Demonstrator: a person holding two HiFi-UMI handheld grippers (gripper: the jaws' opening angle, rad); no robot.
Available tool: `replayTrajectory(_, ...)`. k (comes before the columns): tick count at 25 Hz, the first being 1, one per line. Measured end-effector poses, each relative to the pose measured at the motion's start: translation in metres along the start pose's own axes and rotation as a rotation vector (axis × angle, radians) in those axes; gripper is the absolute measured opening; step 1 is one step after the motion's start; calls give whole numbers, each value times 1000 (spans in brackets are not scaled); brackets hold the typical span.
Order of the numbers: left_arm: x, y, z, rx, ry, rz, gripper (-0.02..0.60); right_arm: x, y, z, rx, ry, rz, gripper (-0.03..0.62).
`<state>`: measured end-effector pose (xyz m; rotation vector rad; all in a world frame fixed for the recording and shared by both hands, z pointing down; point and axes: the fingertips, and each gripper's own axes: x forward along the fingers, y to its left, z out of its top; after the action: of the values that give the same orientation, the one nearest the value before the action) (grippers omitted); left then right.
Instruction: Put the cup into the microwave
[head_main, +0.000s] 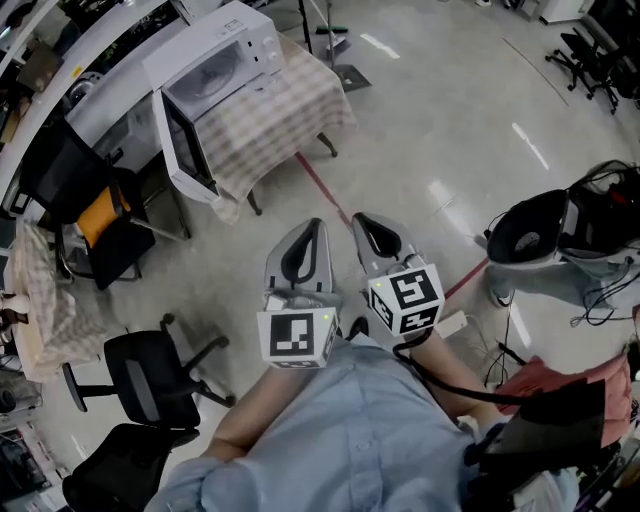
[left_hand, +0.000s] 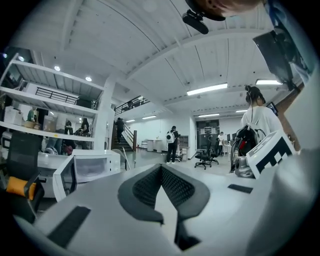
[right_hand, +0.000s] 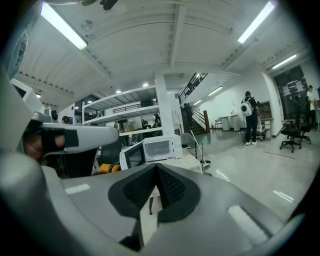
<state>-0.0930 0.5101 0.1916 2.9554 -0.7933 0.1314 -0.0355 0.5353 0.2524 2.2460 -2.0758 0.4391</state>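
A white microwave (head_main: 215, 70) stands on a table with a checked cloth (head_main: 290, 110) at the upper left, its door (head_main: 185, 145) swung open. The left gripper view shows the microwave (left_hand: 92, 167) at the left, and in the right gripper view the microwave (right_hand: 155, 149) lies straight ahead. I can make out no cup in any view. My left gripper (head_main: 318, 224) and right gripper (head_main: 358, 218) are held side by side close to the body, well short of the table, pointing toward it. Both are shut with nothing between the pads, the left gripper (left_hand: 161, 166) and the right gripper (right_hand: 156, 166) alike.
Black office chairs (head_main: 150, 375) stand at the lower left, and a black chair with an orange item (head_main: 95, 215) sits beside the table. A red floor line (head_main: 325, 190) runs toward the table. Equipment and cables (head_main: 545, 230) lie at the right. A person with a backpack (left_hand: 172, 142) stands far off.
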Motion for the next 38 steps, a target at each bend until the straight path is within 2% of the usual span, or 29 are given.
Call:
replayTrajectory(4,40,20,4,-19,-2,-18,7,37,-19,12,-11,16,-8,2)
replayTrajectory(9,83,65,13,-22,2,-2,6,97,-34,33,1,4,-20,2)
replayTrajectory(17,132,144,15,-50,18,55,8,195,-26,45,-4,41,41,2)
replayTrajectory(24,153,206,13,-69,8,114,8,262,-5,56,-37,41,93,2)
replayTrajectory(28,162,221,16,-82,2,120,8,279,-2,61,-54,49,103,2)
replayTrajectory(38,184,234,26,-71,-20,125,8,303,-25,85,-70,8,73,2)
